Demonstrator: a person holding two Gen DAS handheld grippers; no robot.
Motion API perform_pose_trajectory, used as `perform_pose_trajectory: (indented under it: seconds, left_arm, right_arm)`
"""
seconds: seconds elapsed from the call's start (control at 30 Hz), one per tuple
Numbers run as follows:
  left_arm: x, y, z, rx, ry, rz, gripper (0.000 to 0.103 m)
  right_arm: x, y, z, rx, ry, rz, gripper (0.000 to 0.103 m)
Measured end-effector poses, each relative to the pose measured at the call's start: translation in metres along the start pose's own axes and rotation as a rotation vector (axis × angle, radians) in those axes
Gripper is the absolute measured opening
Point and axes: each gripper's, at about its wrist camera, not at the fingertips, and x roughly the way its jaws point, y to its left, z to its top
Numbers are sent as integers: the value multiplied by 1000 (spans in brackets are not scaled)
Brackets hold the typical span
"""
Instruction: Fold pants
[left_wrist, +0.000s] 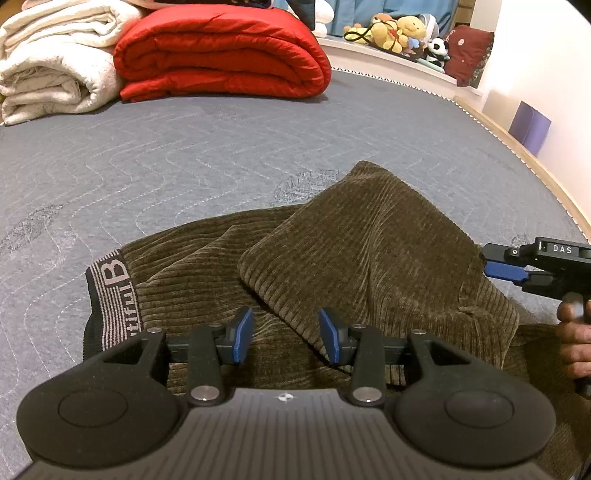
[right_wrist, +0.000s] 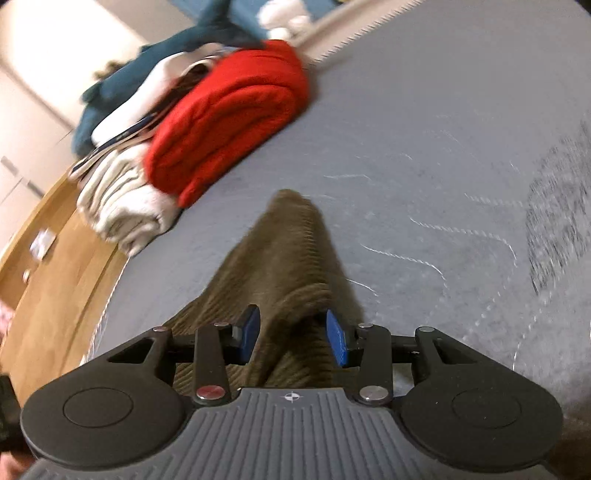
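Observation:
Brown corduroy pants (left_wrist: 369, 251) lie partly folded on the grey quilted mattress (left_wrist: 184, 166). One layer is laid over another, and the black lettered waistband (left_wrist: 114, 299) shows at the left. My left gripper (left_wrist: 287, 336) hovers just over the near part of the pants, its blue pads apart with nothing pinched. My right gripper (left_wrist: 487, 260) comes in from the right edge, held by a hand (left_wrist: 574, 332). In the right wrist view, a raised ridge of the pants (right_wrist: 280, 258) runs between the spread blue pads of the right gripper (right_wrist: 293, 338), and that picture is motion-blurred.
A folded red quilt (left_wrist: 221, 55) and rolled white blankets (left_wrist: 55, 62) sit at the far side of the mattress. Plush toys (left_wrist: 399, 33) line a ledge behind it. The mattress edge (left_wrist: 517, 147) curves along the right, and wooden floor (right_wrist: 55, 277) lies beyond it.

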Motion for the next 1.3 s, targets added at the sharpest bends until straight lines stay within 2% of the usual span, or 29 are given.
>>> perform_pose_trajectory:
  seconds: [0.23, 0.27, 0.33, 0.4, 0.57, 0.67, 0.7, 0.77, 0.83, 0.9, 0.93, 0.97, 1.07, 1.1, 1.17, 1.3]
  left_arm:
    - [2, -1, 0, 5, 4, 8, 45]
    - [2, -1, -1, 5, 5, 11, 46]
    - [3, 0, -2, 3, 6, 14, 46]
    - [3, 1, -3, 2, 6, 17, 46]
    - [3, 3, -2, -10, 3, 20, 46]
    - [3, 1, -2, -5, 5, 18, 46]
    - [4, 0, -2, -2, 5, 16, 46]
    - [4, 0, -2, 1, 5, 13, 46]
    - [4, 0, -1, -1, 3, 10, 46]
    - [4, 1, -1, -3, 2, 6, 46]
    - [4, 0, 0, -3, 2, 4, 46]
    - [4, 0, 0, -2, 2, 3, 46]
    - [6, -2, 0, 4, 6, -1, 47]
    - [6, -3, 0, 8, 7, -2, 47]
    - [7, -6, 0, 14, 8, -2, 49]
    - [8, -6, -1, 19, 10, 0, 51]
  right_arm:
    - [12, 0, 1, 59, -26, 29, 42]
    - [13, 1, 1, 67, -31, 27, 39]
    - [13, 1, 3, 67, -66, -5, 13]
    - [10, 5, 5, 48, -100, -2, 9]
    - [-28, 20, 28, 6, -268, 47, 7]
    - [-75, 26, 45, -31, -468, 33, 7]
    - [-93, 24, 50, -33, -549, -4, 7]
    - [-133, 14, 54, -19, -747, -138, 7]
    - [-169, 3, 54, -25, -964, -355, 7]
    - [-192, -18, 54, -9, -1127, -586, 7]
    - [-200, -39, 58, 32, -1136, -671, 11]
    - [-205, -62, 63, 54, -1088, -663, 11]
    - [-206, -138, 65, 428, -903, -730, 14]
    - [-202, -157, 63, 536, -845, -748, 20]
    - [-194, -187, 56, 684, -778, -707, 23]
    - [-181, -199, 57, 719, -748, -676, 29]
